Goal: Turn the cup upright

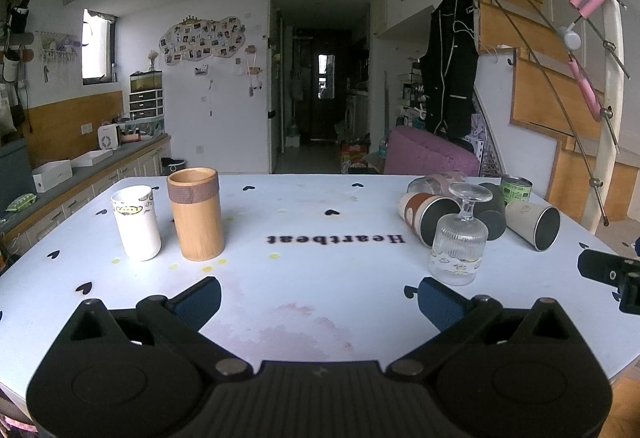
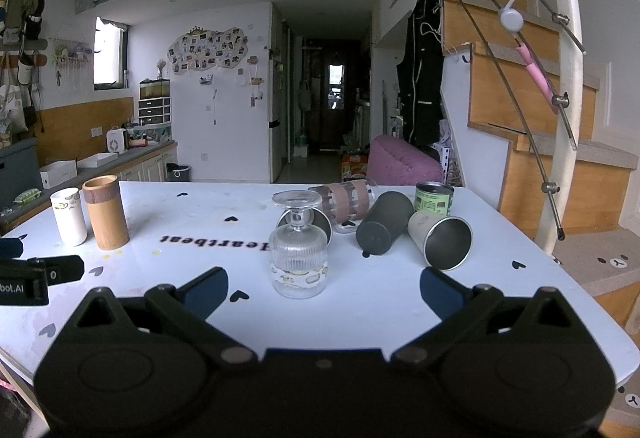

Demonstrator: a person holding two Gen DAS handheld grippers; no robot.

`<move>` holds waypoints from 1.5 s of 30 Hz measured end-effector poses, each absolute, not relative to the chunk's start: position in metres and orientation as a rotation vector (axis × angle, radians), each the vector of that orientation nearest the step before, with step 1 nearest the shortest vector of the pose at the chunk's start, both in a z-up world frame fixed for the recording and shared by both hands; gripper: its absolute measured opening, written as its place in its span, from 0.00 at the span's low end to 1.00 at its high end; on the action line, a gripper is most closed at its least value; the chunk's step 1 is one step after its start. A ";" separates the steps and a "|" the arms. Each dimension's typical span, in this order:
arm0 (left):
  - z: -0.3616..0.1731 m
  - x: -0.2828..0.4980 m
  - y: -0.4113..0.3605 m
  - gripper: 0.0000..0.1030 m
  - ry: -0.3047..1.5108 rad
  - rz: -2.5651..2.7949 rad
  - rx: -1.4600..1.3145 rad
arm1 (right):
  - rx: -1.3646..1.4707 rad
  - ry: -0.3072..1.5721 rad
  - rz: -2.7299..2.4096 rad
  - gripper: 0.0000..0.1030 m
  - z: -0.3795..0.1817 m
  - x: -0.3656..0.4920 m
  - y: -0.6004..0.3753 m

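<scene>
A ribbed clear glass goblet point(image 2: 298, 256) stands upside down on its rim on the white table point(image 2: 200, 214), foot up; it also shows in the left wrist view point(image 1: 458, 246). Behind it several cups lie on their sides: a dark grey cup point(image 2: 384, 224), a cream cup with a metal inside point(image 2: 442, 238), a striped glass point(image 2: 348, 200) and a cup with a brown band point(image 1: 426, 212). My right gripper point(image 2: 324, 292) is open and empty, just short of the goblet. My left gripper point(image 1: 319, 298) is open and empty over the table's front.
A white cup point(image 1: 136, 222) and a bamboo cup point(image 1: 197, 212) stand upright at the table's left. A green can point(image 2: 434, 198) stands at the back right. Each gripper shows at the edge of the other's view. A wooden staircase point(image 2: 540, 110) rises on the right.
</scene>
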State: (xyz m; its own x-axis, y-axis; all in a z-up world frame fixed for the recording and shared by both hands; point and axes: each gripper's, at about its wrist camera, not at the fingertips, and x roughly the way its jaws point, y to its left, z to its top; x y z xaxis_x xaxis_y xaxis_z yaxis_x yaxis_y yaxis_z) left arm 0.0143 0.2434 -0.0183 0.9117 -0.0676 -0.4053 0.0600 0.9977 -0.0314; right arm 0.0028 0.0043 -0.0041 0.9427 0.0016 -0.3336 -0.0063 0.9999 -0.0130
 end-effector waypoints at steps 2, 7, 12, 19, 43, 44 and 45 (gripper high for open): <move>-0.018 0.014 0.243 1.00 0.418 -0.066 -0.018 | -0.014 0.340 0.004 1.00 -0.004 0.003 0.005; -0.018 0.014 0.244 1.00 0.418 -0.066 -0.018 | -0.014 0.340 0.004 1.00 -0.004 0.003 0.004; -0.018 0.014 0.243 1.00 0.418 -0.066 -0.018 | -0.014 0.340 0.004 1.00 -0.004 0.003 0.005; -0.018 0.014 0.244 1.00 0.419 -0.065 -0.019 | -0.014 0.341 0.004 1.00 -0.004 0.003 0.005; -0.025 0.013 0.260 1.00 0.429 -0.046 -0.036 | -0.001 0.434 0.144 0.93 0.032 0.160 0.006; -0.026 0.013 0.261 1.00 0.429 -0.045 -0.037 | 0.004 0.451 0.141 0.92 0.032 0.168 0.007; -0.026 0.012 0.262 1.00 0.429 -0.044 -0.037 | 0.006 0.467 0.139 0.92 0.032 0.177 0.008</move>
